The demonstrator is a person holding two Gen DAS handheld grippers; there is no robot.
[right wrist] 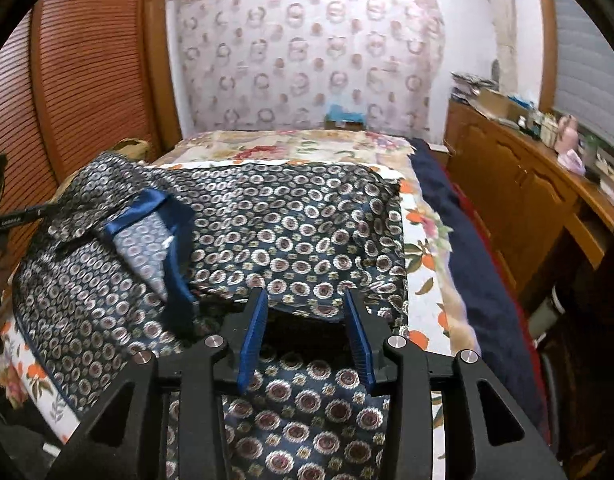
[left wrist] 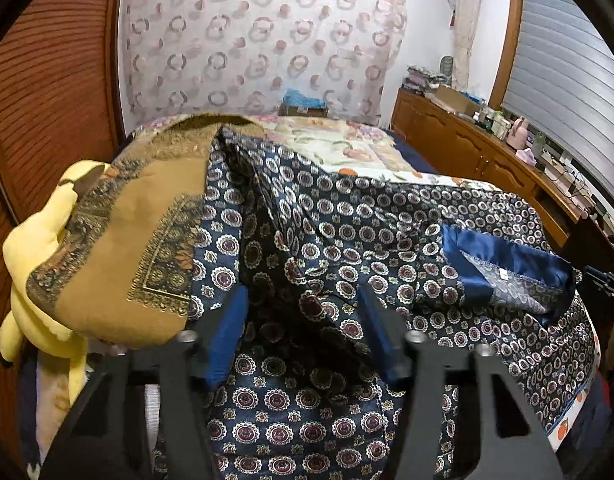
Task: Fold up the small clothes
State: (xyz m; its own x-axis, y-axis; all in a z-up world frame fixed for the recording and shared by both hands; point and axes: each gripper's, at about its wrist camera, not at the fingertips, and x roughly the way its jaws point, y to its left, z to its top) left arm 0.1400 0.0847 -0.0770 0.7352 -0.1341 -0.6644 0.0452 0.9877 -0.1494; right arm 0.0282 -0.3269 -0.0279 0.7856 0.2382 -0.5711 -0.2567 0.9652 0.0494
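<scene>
On floral bed (right wrist: 421, 236) — patterned garment (right wrist: 299, 232)

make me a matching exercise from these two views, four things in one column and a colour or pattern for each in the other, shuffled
Things:
1. plush toy
2. garment
3. cupboard
4. bedsheet

Looks:
a. navy with round medallions
b. white with orange fruit and flowers
c. pale yellow
d. brown wood

Pairs: 1-c, 2-a, 3-d, 4-b
</scene>
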